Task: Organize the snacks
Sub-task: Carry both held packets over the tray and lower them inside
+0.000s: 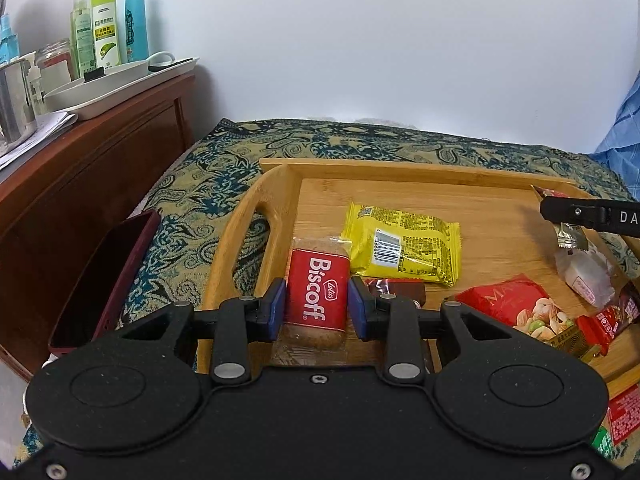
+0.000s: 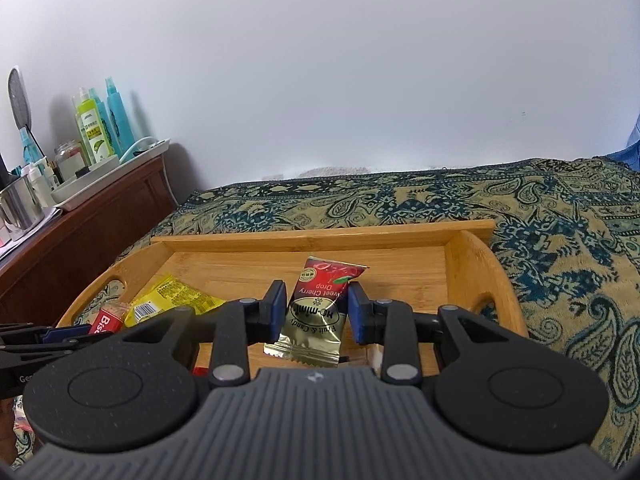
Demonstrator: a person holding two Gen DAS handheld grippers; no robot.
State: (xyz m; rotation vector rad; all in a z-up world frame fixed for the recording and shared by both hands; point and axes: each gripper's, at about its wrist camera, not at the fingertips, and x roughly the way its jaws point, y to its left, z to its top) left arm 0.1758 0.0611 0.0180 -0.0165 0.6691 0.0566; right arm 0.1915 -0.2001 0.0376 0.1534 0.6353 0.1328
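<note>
Bamboo tray (image 1: pixel 420 172) sits on a paisley-patterned cloth (image 1: pixel 192 208), close to a plain white wall. Left gripper (image 1: pixel 317 304) hangs low over the tray's left end, its blue pads pressed to both long sides of a red Biscoff biscuit pack (image 1: pixel 318 298); the pack runs lengthwise between the jaws, and I cannot tell whether it rests on the tray floor or is lifted off it. Just beyond it lies a yellow snack packet (image 1: pixel 404 246), barcode side up, flat on the tray floor. To the right, a red nut packet (image 1: pixel 516 308), a clear-wrapped pale sweet (image 1: pixel 588 272) and small red-and-brown wrappers (image 1: pixel 616 314) are crowded at the tray's near right corner. Right gripper (image 2: pixel 318 310) is held over the middle of the tray, jaws clamped on a cherry drop candy sachet (image 2: pixel 318 312), red top and gold bottom, printing upside down, hanging clear of the wood. A dark red case (image 1: pixel 104 280) lies on the cloth left of the tray. A wooden cabinet (image 1: pixel 80 168) beyond carries a white tray (image 1: pixel 120 84) with spray bottles (image 1: pixel 105 28).
</note>
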